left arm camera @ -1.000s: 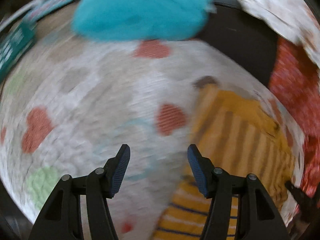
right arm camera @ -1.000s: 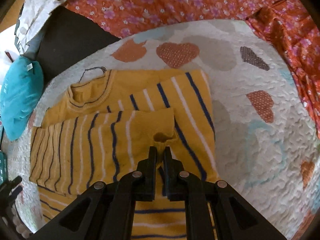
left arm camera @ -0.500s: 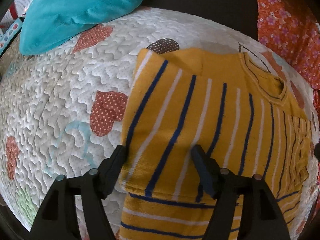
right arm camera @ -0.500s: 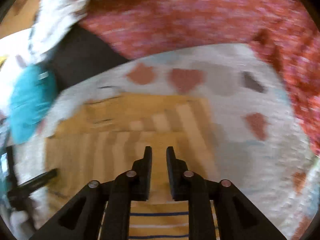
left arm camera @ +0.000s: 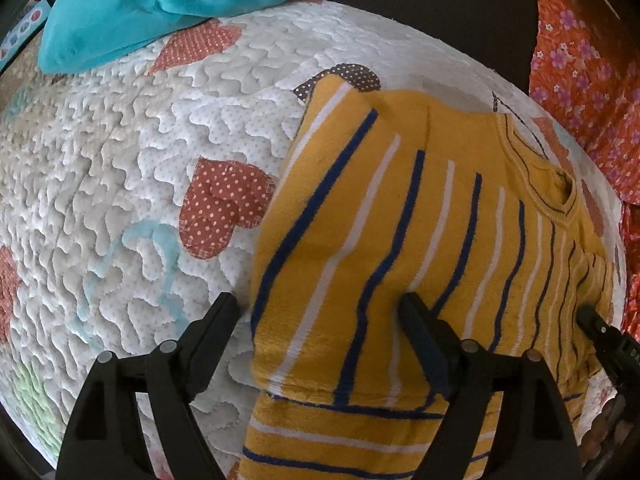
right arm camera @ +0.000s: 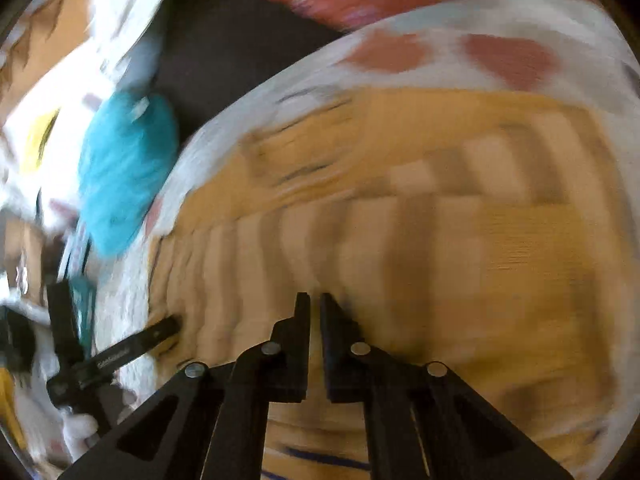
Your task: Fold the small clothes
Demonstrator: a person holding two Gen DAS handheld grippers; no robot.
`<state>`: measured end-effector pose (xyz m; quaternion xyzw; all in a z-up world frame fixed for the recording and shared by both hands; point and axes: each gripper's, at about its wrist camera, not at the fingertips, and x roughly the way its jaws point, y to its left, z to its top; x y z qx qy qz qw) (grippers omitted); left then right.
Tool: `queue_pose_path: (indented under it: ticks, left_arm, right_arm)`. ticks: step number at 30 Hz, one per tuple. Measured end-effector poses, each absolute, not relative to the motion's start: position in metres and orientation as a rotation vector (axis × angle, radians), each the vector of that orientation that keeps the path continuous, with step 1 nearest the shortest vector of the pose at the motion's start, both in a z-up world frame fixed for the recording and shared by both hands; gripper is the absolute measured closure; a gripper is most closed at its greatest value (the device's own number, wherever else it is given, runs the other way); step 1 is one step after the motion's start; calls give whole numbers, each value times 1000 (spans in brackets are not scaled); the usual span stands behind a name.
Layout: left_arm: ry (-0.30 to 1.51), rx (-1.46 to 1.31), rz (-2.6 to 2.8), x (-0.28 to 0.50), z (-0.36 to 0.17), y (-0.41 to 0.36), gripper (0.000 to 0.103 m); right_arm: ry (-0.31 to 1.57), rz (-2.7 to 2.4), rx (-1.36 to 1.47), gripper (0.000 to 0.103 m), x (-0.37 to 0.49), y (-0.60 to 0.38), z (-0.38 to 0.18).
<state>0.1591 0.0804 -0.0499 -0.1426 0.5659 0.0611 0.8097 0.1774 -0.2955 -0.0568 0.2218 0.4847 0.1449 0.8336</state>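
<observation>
A small yellow sweater with blue and white stripes (left arm camera: 420,240) lies partly folded on a white quilt with hearts (left arm camera: 132,168). My left gripper (left arm camera: 320,312) is open, its jaws straddling the sweater's folded left edge close above the cloth. In the blurred right wrist view the sweater (right arm camera: 440,220) fills the middle, and my right gripper (right arm camera: 315,300) is shut and empty just over it. The left gripper (right arm camera: 132,344) shows at that view's left edge, and the right gripper's tip (left arm camera: 604,332) at the left view's right edge.
A teal cushion (left arm camera: 160,4) lies at the quilt's far left, also in the right wrist view (right arm camera: 124,176). An orange floral cloth (left arm camera: 580,72) lies at the right. A dark surface (left arm camera: 440,8) shows beyond the quilt.
My left gripper swung right from bare quilt to the sweater's left edge and came closer. My right gripper let go of the sleeve it held and is moving, blurring its view.
</observation>
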Motion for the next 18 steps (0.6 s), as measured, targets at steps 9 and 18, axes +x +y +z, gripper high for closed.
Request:
queue_pose_path:
  ticks: [9,18]
  left_arm:
    - [1234,-350,114,126,-45,103,20]
    - [1256,-179,156,41,-50,103,20]
  right_arm:
    - [1037,-43,570,81,113,-405,-50]
    - [1116,78,506,63,-27,-390,-51]
